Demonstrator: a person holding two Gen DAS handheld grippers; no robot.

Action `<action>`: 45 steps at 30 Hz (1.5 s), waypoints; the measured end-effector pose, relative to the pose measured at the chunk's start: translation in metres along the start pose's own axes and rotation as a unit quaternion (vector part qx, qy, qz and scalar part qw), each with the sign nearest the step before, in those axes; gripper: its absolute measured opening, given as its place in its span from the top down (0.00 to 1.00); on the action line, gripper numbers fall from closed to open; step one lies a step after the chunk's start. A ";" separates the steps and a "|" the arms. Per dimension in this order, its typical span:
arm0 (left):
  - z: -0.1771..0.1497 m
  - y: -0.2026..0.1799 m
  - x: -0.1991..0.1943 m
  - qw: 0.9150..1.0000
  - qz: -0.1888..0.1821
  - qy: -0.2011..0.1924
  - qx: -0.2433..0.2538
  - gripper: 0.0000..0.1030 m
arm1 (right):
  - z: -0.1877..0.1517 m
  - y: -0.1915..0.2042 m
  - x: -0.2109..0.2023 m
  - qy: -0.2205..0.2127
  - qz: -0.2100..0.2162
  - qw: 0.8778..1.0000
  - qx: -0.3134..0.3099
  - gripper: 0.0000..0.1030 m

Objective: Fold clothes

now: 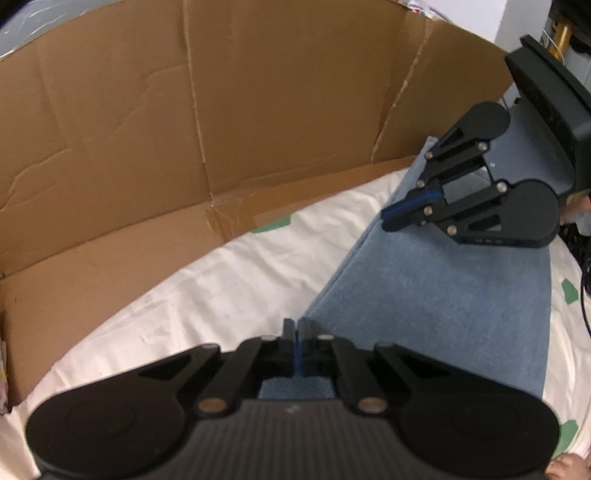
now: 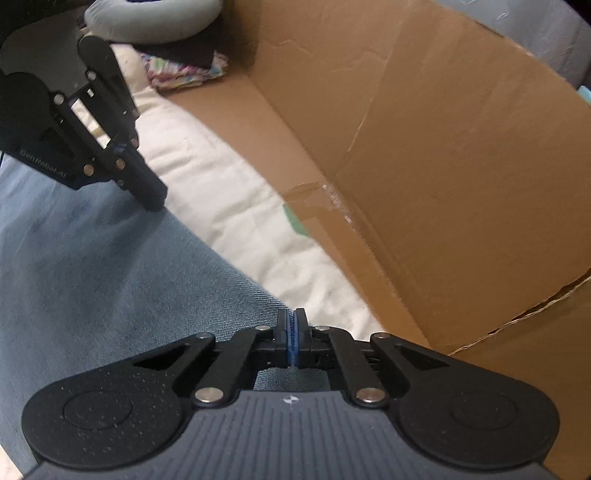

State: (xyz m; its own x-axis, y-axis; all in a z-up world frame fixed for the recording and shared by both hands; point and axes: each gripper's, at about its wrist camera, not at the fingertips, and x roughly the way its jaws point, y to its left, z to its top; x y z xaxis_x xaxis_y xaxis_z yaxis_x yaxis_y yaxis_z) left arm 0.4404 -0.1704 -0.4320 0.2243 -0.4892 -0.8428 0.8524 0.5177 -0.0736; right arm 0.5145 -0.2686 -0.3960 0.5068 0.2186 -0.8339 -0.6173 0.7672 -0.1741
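A blue denim garment (image 1: 443, 295) lies flat on a white sheet (image 1: 184, 295) with green shapes. My left gripper (image 1: 295, 326) is shut at the garment's long left edge, its pads pinching the fabric there. Farther along the same edge, my right gripper (image 1: 388, 218) is also shut, tips down on the cloth. In the right wrist view the denim (image 2: 92, 277) fills the left side. There my right gripper (image 2: 294, 317) is closed on its edge, and the left gripper (image 2: 155, 201) touches the same edge farther off.
A tall cardboard wall (image 1: 221, 110) curves around the far side of the sheet, also seen in the right wrist view (image 2: 443, 147). A grey cushion (image 2: 155, 18) and a folded colourful cloth (image 2: 184, 70) lie at the sheet's far end. A person's hand (image 1: 569, 470) shows at the corner.
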 end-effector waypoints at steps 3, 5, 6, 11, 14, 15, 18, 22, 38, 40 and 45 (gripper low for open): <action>0.001 -0.001 0.008 1.000 0.008 0.005 -0.002 1.00 | 0.003 0.003 0.010 0.010 -0.011 1.000 -0.003 1.00; 0.000 -0.001 0.016 1.000 0.016 0.011 -0.004 1.00 | 0.002 0.004 0.018 0.015 -0.015 1.000 0.003 1.00; 0.000 -0.001 0.021 1.000 0.021 0.014 -0.005 1.00 | 0.000 0.004 0.022 0.012 -0.018 1.000 0.013 1.00; 0.001 -0.005 0.030 0.999 0.045 0.022 -0.013 0.99 | -0.003 -0.004 0.025 -0.007 -0.033 0.997 0.073 1.00; 0.005 -0.004 0.021 0.998 0.047 0.017 -0.028 0.96 | -0.007 -0.016 0.006 -0.027 -0.067 0.989 0.129 0.96; 0.006 -0.003 0.017 0.998 0.044 0.014 -0.032 0.94 | -0.011 -0.021 -0.004 -0.033 -0.066 0.986 0.150 0.96; 0.009 -0.004 0.006 0.998 0.037 0.001 -0.045 0.89 | -0.026 -0.034 -0.022 -0.033 -0.065 0.978 0.197 0.91; 0.010 -0.017 0.000 0.998 0.025 -0.004 -0.052 0.81 | -0.054 -0.038 -0.040 -0.019 -0.077 0.969 0.232 0.89; 0.016 -0.066 0.052 0.998 0.049 0.032 -0.016 0.70 | -0.177 0.010 -0.133 0.003 -0.110 0.918 0.380 0.65; 0.021 -0.070 0.054 0.998 0.053 0.027 -0.008 0.70 | -0.190 0.012 -0.138 0.009 -0.112 0.902 0.416 0.65; 0.031 -0.076 0.054 0.997 0.069 0.024 -0.019 0.69 | -0.214 0.003 -0.141 0.015 -0.145 0.866 0.478 0.65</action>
State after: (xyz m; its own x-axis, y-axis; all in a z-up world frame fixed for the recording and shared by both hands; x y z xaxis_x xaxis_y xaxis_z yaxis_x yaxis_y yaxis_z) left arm 0.4026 -0.2576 -0.4561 0.3141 -0.3771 -0.8713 0.7958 0.6050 0.0251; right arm 0.3124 -0.4265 -0.3913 0.5332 -0.0724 -0.8429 0.3213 0.9390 0.1227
